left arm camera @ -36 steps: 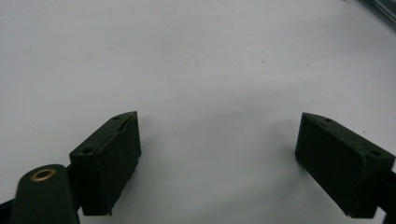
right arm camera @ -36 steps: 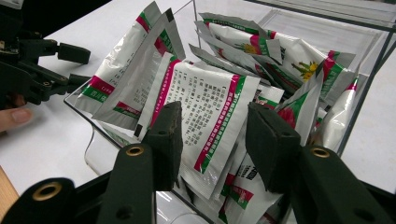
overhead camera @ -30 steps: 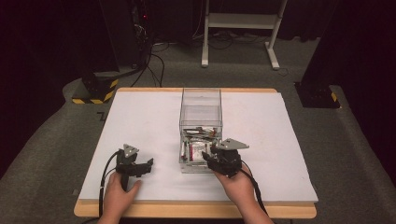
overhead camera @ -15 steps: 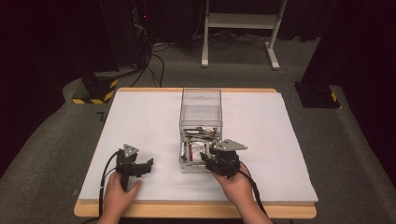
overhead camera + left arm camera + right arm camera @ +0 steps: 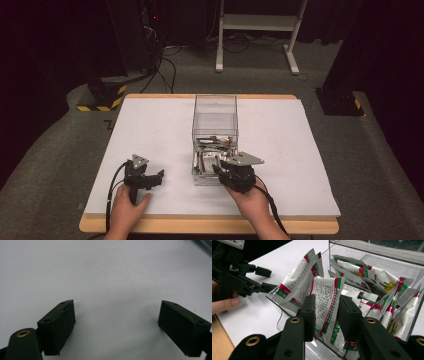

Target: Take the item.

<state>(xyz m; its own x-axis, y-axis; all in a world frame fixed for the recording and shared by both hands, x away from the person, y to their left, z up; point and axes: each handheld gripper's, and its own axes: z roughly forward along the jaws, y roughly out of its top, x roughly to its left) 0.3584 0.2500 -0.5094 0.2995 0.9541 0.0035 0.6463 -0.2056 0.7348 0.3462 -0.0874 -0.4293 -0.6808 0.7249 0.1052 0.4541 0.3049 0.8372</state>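
Right gripper (image 5: 325, 315) barely shifted, jaws pinching a white green-and-red printed foil sachet (image 5: 327, 301) to lift it from the clear plastic box (image 5: 215, 107); left gripper (image 5: 150, 178) rests wide open, waiting.

We hold the left gripper (image 5: 159, 174) low with the jaws wide apart. Our right gripper (image 5: 326, 312) has its jaws nearly closed, pinching something between them.

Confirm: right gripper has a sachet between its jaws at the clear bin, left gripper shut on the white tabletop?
Not quite. The left gripper is open: the left gripper view shows its jaws wide apart over the bare white tabletop. The rest holds: the right gripper has a sachet between its jaws at the clear bin.
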